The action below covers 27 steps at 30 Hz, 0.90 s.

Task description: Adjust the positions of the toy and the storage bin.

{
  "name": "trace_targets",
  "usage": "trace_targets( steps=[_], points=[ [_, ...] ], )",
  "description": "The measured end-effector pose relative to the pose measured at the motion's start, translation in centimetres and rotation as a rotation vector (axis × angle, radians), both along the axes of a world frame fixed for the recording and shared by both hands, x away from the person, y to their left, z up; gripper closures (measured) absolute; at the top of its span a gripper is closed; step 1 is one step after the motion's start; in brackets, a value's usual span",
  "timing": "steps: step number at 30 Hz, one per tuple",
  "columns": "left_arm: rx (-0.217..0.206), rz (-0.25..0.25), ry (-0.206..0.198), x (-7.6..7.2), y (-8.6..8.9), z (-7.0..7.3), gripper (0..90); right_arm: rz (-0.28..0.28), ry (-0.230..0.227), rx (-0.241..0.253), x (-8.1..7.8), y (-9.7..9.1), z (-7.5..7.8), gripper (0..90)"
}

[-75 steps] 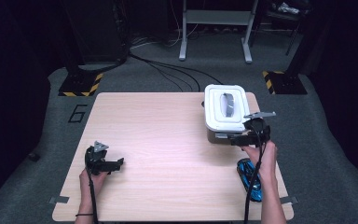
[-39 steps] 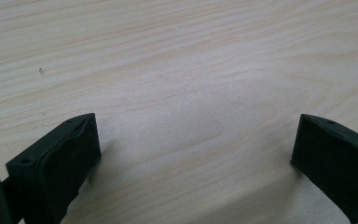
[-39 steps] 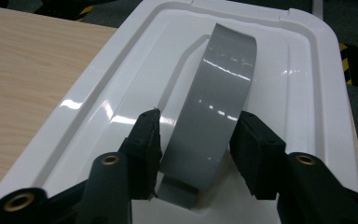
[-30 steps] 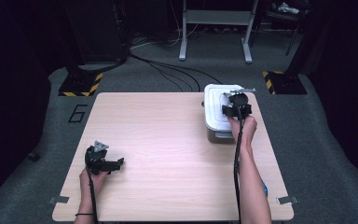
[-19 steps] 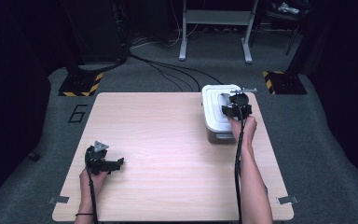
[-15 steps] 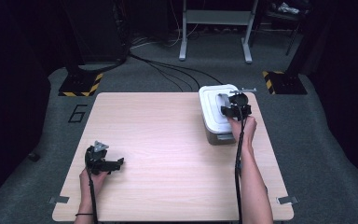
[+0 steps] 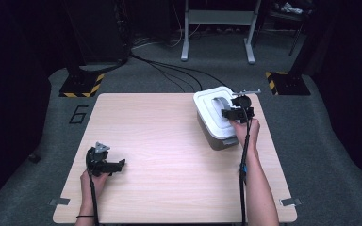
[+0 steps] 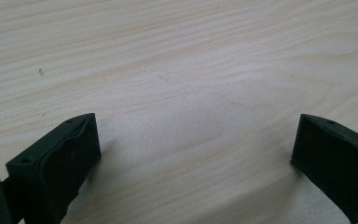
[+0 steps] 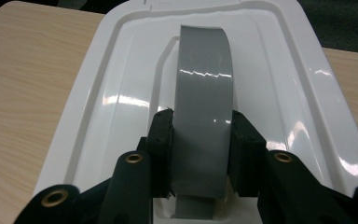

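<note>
The left gripper [image 7: 104, 163], jaws wide apart over bare wood, rested at seven o'clock on the pale, fine-grained table [image 7: 169, 141]. At two o'clock sat a glossy white rounded-rectangle lid [image 7: 213, 109] on a grey box; the right gripper [image 9: 200, 149] had just been closing, its jaws pressing the lid's smooth grey arched handle [image 9: 204, 98]. Grey carpet surrounded the table.

A lab or recording studio is indicated. A bare light-wood table [image 7: 169, 155] is set on grey carpet [image 7: 320, 141] in a dark room. Black cables [image 7: 169, 70] are run across the floor. Yellow-black hazard-striped bases [image 7: 80, 87] are seen at two spots, a "6" marking [image 7: 78, 114] is seen on the carpet, and a grey metal frame [image 7: 219, 28] is seen behind.
</note>
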<state>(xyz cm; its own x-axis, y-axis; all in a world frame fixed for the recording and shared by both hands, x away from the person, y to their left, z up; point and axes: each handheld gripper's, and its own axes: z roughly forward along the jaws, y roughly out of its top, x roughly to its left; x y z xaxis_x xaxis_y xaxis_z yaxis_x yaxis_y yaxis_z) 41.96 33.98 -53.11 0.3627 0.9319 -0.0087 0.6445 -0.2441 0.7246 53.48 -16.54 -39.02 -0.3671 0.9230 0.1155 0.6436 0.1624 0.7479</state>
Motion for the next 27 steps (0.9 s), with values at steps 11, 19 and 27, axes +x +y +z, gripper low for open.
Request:
trace_targets(
  steps=[11,19,27],
  points=[
    [-0.001,0.002,-0.001,0.0,0.0,0.0,1.0,0.051,0.023,0.043,-1.2,0.1,0.0,66.6],
    [-0.001,0.002,-0.001,0.0,0.0,0.0,1.0,0.121,0.022,0.05,-2.3,0.5,-0.1,66.7],
    [-0.002,0.004,-0.002,0.0,0.0,0.0,1.0,0.174,0.025,0.053,-3.0,1.0,-0.1,66.8]
  ],
)
